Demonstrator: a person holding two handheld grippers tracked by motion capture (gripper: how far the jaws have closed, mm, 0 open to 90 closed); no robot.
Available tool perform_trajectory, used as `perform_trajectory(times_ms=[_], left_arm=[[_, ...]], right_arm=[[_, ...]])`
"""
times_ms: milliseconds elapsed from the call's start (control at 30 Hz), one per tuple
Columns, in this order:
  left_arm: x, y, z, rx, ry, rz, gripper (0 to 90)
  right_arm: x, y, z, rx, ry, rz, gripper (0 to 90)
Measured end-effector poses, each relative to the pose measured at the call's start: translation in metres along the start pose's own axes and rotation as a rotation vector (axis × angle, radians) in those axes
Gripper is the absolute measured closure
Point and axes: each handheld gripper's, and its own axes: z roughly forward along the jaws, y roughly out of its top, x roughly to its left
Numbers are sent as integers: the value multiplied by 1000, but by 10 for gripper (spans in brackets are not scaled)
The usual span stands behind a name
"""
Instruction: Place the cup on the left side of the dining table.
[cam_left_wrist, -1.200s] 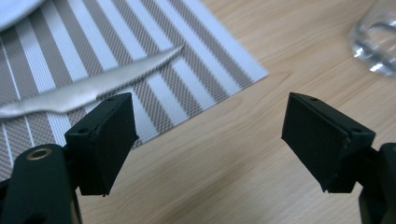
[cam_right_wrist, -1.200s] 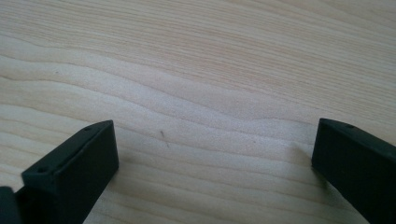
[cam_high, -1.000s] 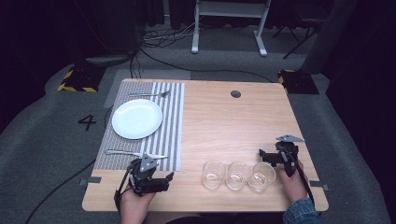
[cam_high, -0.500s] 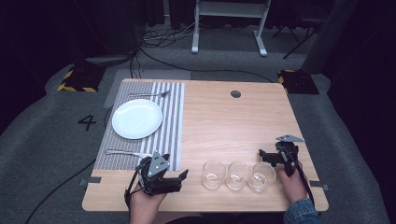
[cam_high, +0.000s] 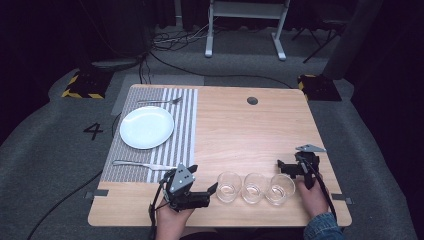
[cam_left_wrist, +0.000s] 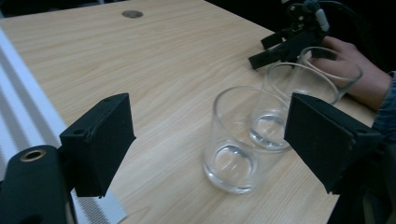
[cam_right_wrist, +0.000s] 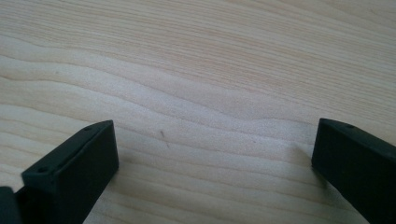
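— Dark carpeted floor is seen around a pale wooden table; what is laid on it?

— A striped placemat is spread over the far left part, with a white plate on it, a fork beyond the plate and a second piece of cutlery on the near side. Three empty glasses are lined up along the near edge.

— Where is the left gripper held?

— It is held level at the near edge, pointed right at the leftmost glass. Its jaws have just been opening and are parted; in the left gripper view the leftmost glass is seen ahead of them, not pressed by either pad.

— And the other two glasses?

— The middle glass and the rightmost glass are set just beside it, in a row.

— The right gripper?

— It is rested by the rightmost glass, on its far right side. Its jaws are spread wide over bare wood, with nothing gripped.
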Motion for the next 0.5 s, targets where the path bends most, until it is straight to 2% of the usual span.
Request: perform_trajectory(times_ms=[300,433,467,500], left_arm=[[-12,-4,27,31,-39,0,158],[-17,-7,39,37,-47,19,156],[-18,-9,46,56,-47,24,150],[-18,-9,46,56,-47,24,148]], right_arm=[[0,0,0,0,0,0,7],[0,0,0,0,0,0,7],[0,0,0,0,0,0,7],[0,0,0,0,0,0,7]])
